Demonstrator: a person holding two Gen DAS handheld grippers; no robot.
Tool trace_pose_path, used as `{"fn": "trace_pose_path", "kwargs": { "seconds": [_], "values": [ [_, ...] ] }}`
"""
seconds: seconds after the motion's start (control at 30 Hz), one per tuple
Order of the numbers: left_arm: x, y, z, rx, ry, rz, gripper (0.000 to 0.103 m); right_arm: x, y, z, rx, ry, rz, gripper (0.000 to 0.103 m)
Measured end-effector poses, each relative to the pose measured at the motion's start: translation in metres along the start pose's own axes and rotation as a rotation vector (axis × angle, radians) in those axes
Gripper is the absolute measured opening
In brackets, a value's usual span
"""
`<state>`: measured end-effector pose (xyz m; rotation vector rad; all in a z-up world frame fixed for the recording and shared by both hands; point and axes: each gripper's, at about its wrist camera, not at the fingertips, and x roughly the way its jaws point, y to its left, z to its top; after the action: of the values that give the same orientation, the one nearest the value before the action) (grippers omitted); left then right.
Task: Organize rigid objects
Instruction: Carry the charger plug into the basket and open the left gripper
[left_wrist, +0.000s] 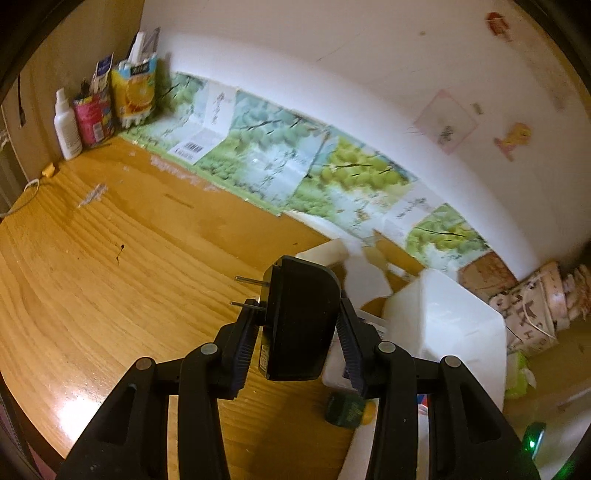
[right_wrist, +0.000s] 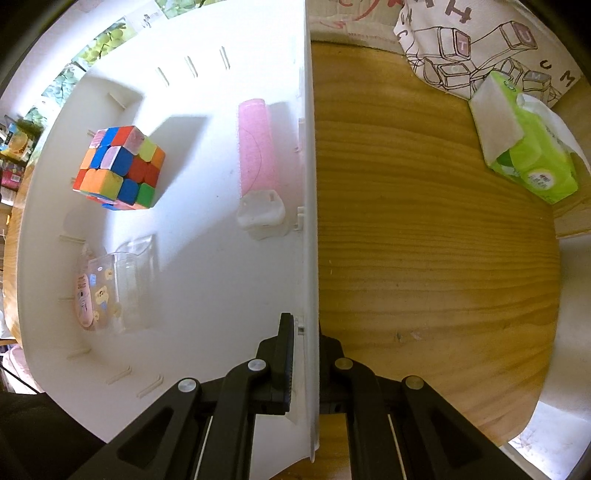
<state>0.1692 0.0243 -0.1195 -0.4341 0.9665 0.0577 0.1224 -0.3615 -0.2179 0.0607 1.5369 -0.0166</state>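
Above the wooden desk (left_wrist: 92, 258), the left gripper (left_wrist: 299, 325) clamps a black plastic plug adapter (left_wrist: 299, 317) while the right gripper (right_wrist: 304, 365) pinches the white plastic bin's wall (right_wrist: 309, 221), so a hasty drop may strike the multicoloured puzzle cube (right_wrist: 120, 168) or tip the bin.

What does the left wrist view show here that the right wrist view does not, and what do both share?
Left wrist only: the left tool shut on a black plug adapter, prongs pointing left; bottles and cartons in the far corner. Right wrist only: the right tool clamping the white bin's wall, with a Rubik's cube and pink tube inside. Both: wooden table, white bin, green tissue pack.
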Motion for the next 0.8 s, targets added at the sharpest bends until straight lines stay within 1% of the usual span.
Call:
{"fn": "trace_pose_path", "kwargs": {
  "seconds": [0.2, 0.3, 0.4, 0.5, 0.63, 0.8],
  "values": [
    [-0.024, -0.015, -0.008, 0.069, -0.04, -0.073, 0.046, -0.003, -0.002, -0.005, 0.005, -0.019, 0.005, 0.007],
    [-0.035, -0.022, -0.012, 0.094, -0.055, -0.14, 0.046, -0.005, -0.002, -0.006, 0.005, -0.026, 0.002, 0.007],
    [-0.044, -0.029, -0.016, 0.117, -0.07, -0.176, 0.046, -0.008, -0.002, -0.005, 0.003, -0.033, -0.002, 0.007],
    [-0.05, -0.037, -0.02, 0.131, -0.065, -0.219, 0.046, -0.01, -0.001, -0.006, 0.0, -0.035, -0.004, 0.007],
    [-0.056, -0.054, -0.031, 0.178, -0.058, -0.265, 0.046, -0.01, -0.001, -0.007, 0.005, -0.039, 0.0, 0.007],
    [-0.06, -0.072, -0.047, 0.231, -0.019, -0.327, 0.046, -0.008, -0.001, -0.011, 0.011, -0.049, 0.0, 0.007]
  ]
}}
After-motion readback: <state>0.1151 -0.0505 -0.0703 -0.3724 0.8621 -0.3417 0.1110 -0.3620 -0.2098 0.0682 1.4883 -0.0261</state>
